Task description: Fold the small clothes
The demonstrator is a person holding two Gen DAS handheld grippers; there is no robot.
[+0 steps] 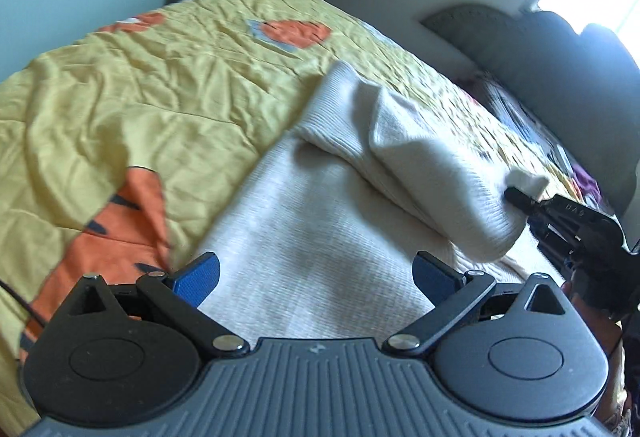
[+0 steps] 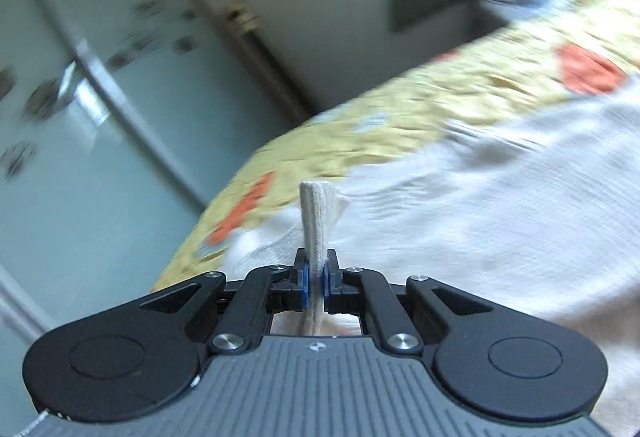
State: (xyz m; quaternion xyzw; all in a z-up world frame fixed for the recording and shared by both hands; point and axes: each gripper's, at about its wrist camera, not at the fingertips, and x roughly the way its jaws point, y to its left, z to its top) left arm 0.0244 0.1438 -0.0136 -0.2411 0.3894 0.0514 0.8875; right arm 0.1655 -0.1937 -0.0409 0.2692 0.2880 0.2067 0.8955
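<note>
A cream ribbed knit garment (image 1: pixel 304 237) lies on the bed, with one part (image 1: pixel 432 173) lifted and folded over the rest. My left gripper (image 1: pixel 316 277) is open, its blue pads (image 1: pixel 198 279) spread just above the flat part of the garment, holding nothing. My right gripper (image 2: pixel 316 279) is shut on a pinched edge of the garment (image 2: pixel 318 213), which sticks up between the pads. In the left wrist view the right gripper (image 1: pixel 520 195) holds that edge at the right side, lifted off the bed.
The bed has a wrinkled yellow cover (image 1: pixel 160 85) with orange patches. A grey headboard (image 1: pixel 560 77) and dark clutter lie at the far right. A pale glass wardrobe door (image 2: pixel 80 117) stands beyond the bed edge. The right wrist view is motion-blurred.
</note>
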